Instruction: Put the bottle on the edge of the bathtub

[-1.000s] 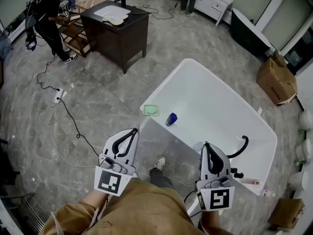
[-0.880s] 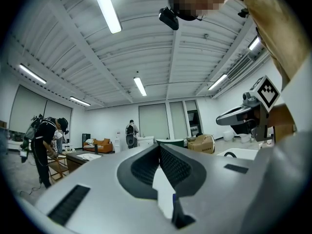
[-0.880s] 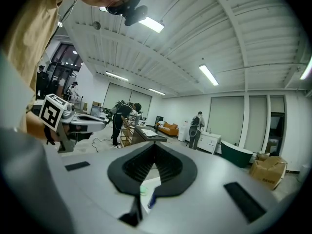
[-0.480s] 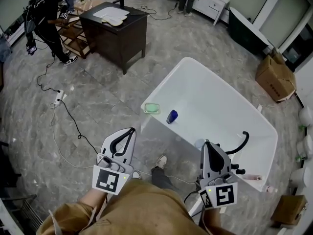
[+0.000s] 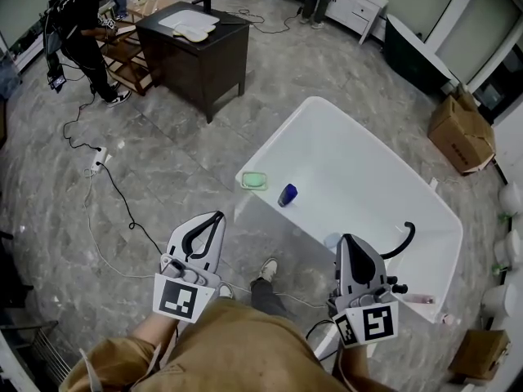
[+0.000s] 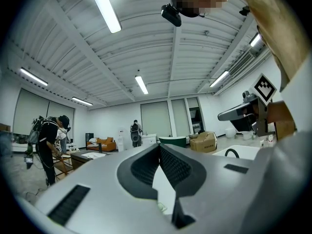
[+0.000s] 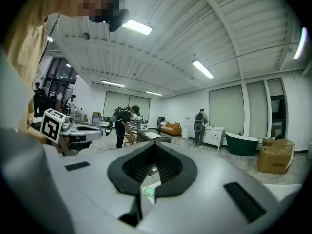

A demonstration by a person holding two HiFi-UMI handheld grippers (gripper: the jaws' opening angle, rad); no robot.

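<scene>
Right gripper (image 5: 346,242): jaws pressed together, nothing between, tip at near rim of bathtub (image 5: 282,229). Left gripper (image 5: 217,219): jaws together, empty, over floor (image 5: 163,162) just outside tub. Blue bottle (image 5: 287,195) ahead, between both tips, apart from each, by tub's near corner, just beside green soap dish (image 5: 253,181); on rim or inside, cannot tell.

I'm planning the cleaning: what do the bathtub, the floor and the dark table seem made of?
Bathtub: smooth white with a soft sheen, likely acrylic or enamel.
Floor: grey veined slabs with joint lines, stone or stone-look tile.
Dark table: matte dark brown panels, probably stained wood.
</scene>
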